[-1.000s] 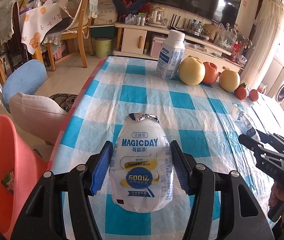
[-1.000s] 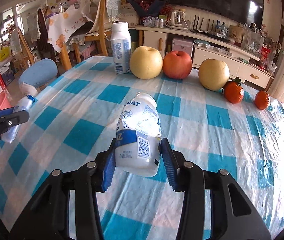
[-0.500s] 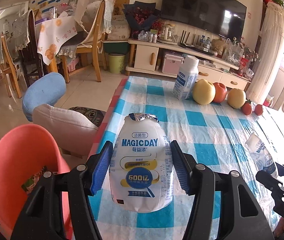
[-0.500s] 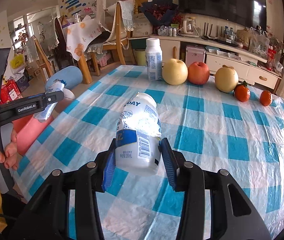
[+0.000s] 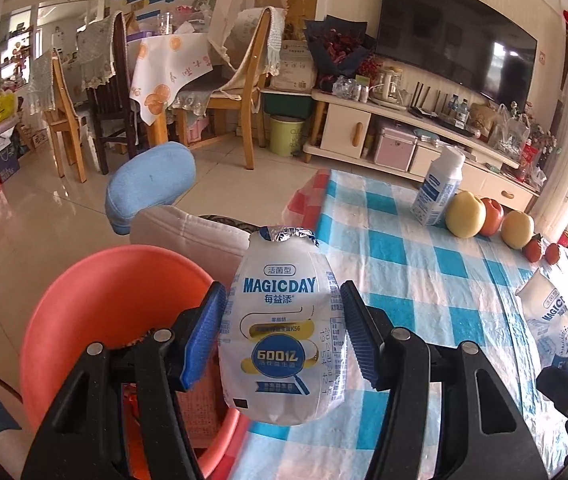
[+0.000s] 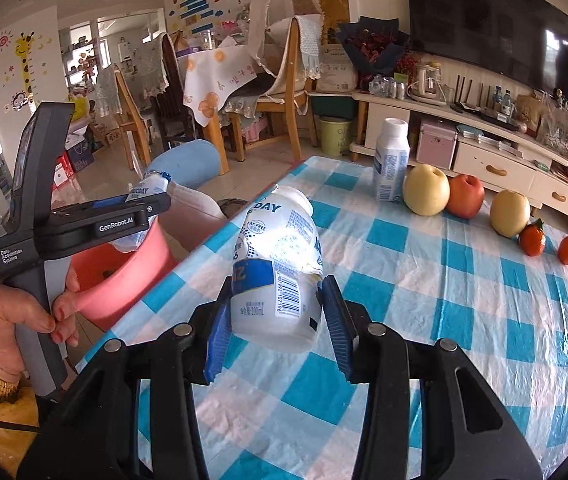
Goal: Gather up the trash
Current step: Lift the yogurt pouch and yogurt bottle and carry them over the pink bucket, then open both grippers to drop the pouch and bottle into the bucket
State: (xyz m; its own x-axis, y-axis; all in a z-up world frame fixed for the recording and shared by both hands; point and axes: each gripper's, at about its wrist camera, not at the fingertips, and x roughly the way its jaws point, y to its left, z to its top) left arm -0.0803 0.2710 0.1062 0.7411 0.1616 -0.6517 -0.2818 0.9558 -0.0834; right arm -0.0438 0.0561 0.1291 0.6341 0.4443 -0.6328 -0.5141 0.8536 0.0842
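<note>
You are at the carry-and-drop step: each gripper has a drink bottle clamped and both are heading for the pink bin [image 5: 96,304] that stands on the floor off the left edge of the surface [image 6: 463,288]. Your left gripper [image 5: 282,338] is partly closed with its blue pads pressed on the flanks of a squat white Magicday bottle [image 5: 282,340], which hangs over the left edge, beside the bin's rim rather than squarely above its mouth. Your right gripper [image 6: 276,322] is closed more narrowly on the base of the second bottle [image 6: 278,264], tilted, over the surface near that same edge. The next move, as I judge it, is to bring the left bottle well over the bin's mouth before you open, then follow with the right. The bottles are thin, glossy plastic, egg-shaped with printed sleeves; the left one carries a crumpled foil lid and should dent easily under the pads. The surface wears a slick, wrinkled blue-and-white checked cloth. The bin is smooth, round plastic, with some scraps already inside.
</note>
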